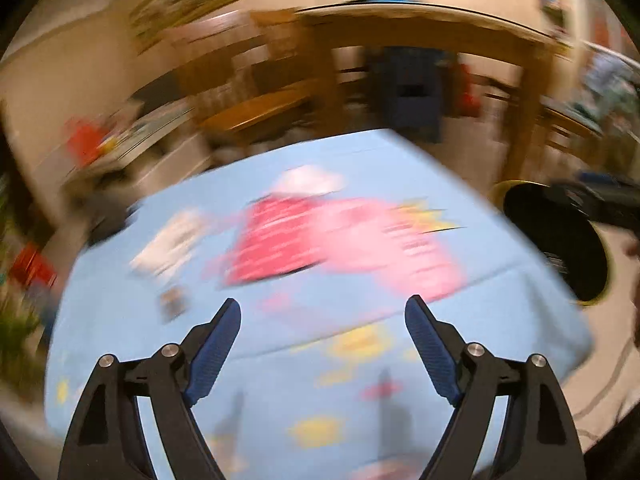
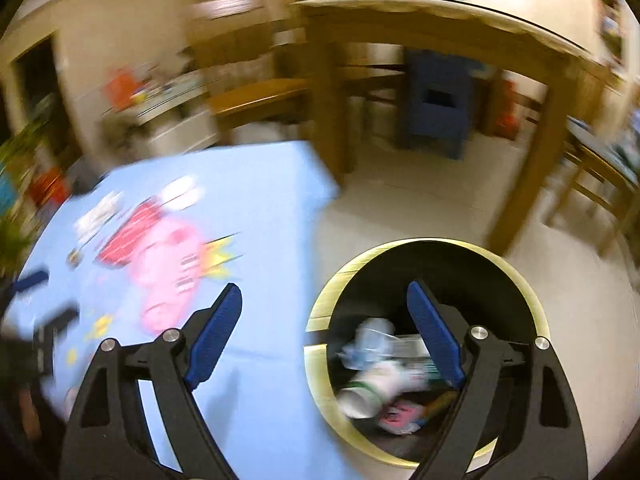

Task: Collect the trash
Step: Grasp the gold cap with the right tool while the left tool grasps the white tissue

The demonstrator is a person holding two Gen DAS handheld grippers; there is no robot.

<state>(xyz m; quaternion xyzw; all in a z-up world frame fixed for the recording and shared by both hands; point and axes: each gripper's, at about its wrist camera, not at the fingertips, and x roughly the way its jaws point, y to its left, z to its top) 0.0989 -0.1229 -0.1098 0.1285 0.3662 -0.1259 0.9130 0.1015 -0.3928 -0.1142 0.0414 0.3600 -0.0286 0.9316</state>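
Done: bottle, wrappers and cup-like scraps inside bin (image 2: 320, 322) beside the tabletop (image 2: 264, 184); left: pink-red wrappers (image 1: 320, 236), white scraps (image 1: 172, 240) on tabletop; left gripper (image 1: 322, 344) and right gripper (image 2: 324, 330) fingers spread, empty.

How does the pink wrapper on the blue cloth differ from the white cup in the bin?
The pink wrapper lies spread flat on the blue cloth, out in the open; the white cup lies tipped on its side in the black bin, among other trash. The wrapper is a flat sheet in pink and red; the cup is rounded and mostly white. Neither is held: both the left tool and the right tool are open and empty.
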